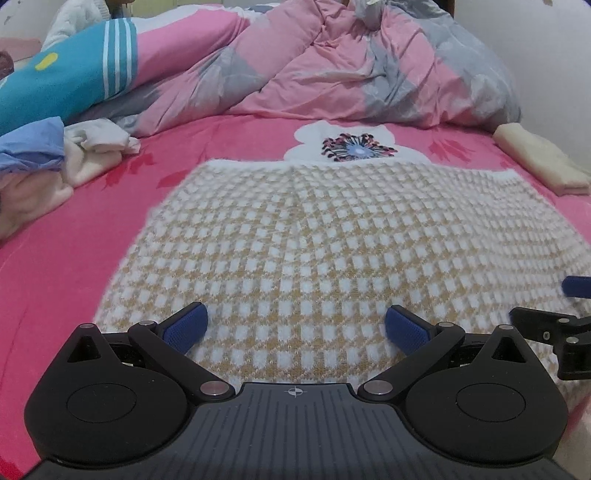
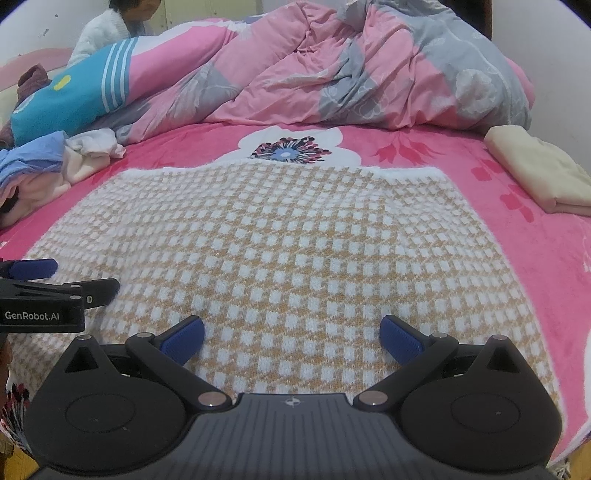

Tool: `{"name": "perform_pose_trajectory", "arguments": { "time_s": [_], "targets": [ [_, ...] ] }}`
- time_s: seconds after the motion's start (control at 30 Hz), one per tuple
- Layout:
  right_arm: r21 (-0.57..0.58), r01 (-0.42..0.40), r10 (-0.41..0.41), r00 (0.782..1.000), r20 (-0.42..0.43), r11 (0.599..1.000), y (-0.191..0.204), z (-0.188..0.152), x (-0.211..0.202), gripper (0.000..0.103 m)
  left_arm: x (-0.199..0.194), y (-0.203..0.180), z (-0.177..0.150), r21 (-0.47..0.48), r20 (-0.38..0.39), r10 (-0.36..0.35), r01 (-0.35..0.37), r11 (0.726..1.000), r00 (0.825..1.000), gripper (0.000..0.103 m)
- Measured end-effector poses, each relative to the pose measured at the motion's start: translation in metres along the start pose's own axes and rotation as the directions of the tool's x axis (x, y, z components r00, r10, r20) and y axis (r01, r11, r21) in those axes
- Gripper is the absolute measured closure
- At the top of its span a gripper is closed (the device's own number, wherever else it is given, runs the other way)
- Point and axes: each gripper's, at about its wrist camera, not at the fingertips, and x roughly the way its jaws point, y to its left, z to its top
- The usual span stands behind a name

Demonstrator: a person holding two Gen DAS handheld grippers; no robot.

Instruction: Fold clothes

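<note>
Showing a seated person (image 2: 110, 33) only in the right view; checked knit garment (image 1: 332, 251) is spread under both gaping grippers, left gripper (image 1: 295, 326), right gripper (image 2: 291, 336).

A bed covered by a bright pink plush sheet (image 2: 535, 266) with a white flower motif fills the view. A rumpled pink-and-grey quilt (image 2: 332, 74) lies at the far end. Off-white plaster walls (image 2: 554, 44) stand behind.
</note>
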Motion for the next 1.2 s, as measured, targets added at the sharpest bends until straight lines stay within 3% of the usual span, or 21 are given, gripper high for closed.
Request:
{"name": "perform_pose_trajectory", "arguments": {
  "time_s": [1.2],
  "targets": [
    [-0.005, -0.009, 0.009, 1.0, 0.009, 1.0, -0.0013, -0.0011, -0.0002, 0.0, 0.0017, 0.0002, 0.0009, 0.014, -0.01, 0.003, -0.003, 1.0, 1.0, 0.0]
  ]
}}
